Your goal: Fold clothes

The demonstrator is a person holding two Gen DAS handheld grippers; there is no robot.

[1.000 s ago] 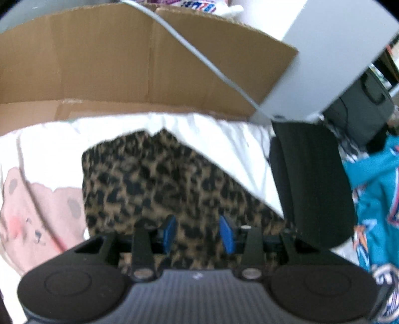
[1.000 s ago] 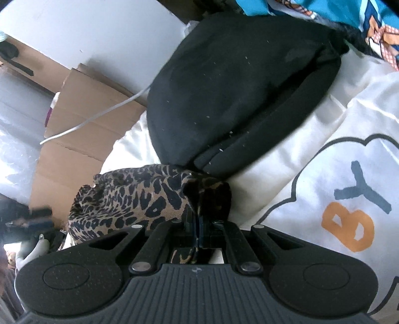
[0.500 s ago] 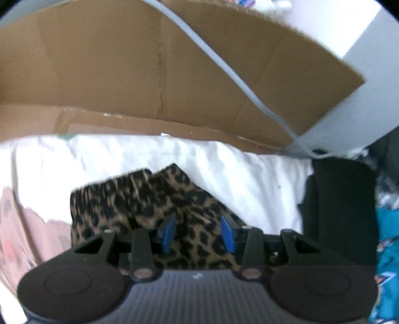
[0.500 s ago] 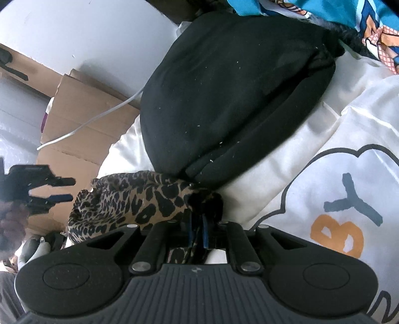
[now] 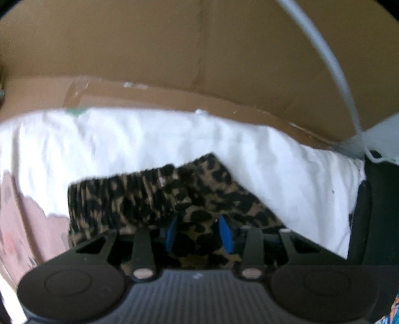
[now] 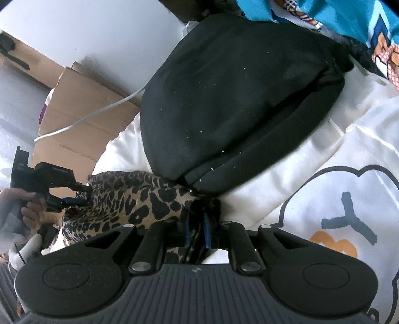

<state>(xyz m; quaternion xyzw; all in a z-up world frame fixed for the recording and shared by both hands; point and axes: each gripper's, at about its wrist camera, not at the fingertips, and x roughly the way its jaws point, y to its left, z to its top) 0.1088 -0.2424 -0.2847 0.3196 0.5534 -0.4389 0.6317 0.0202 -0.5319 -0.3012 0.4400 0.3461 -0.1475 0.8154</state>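
A leopard-print garment (image 5: 199, 197) lies bunched on white bedding (image 5: 149, 139). My left gripper (image 5: 198, 233) hangs just above it, pointing down, blue pads apart, the print showing between them. In the right wrist view the same garment (image 6: 129, 199) runs from my right gripper (image 6: 197, 230) to the left gripper (image 6: 82, 195), which a hand (image 6: 25, 206) holds at its far end. The right jaws are opening, with a dark corner of the leopard fabric still in the narrow gap between the pads.
A folded black garment (image 6: 237, 104) lies just beyond the leopard one. A white printed shirt (image 6: 349, 199) is spread at the right, teal clothing (image 6: 324, 15) at the top. Cardboard (image 5: 174, 49) and a white cable (image 5: 331, 62) border the bedding's far edge.
The left gripper came down onto the leopard garment's far end, still open. The right gripper's pads, shut on the fabric corner a second ago, have parted slightly.
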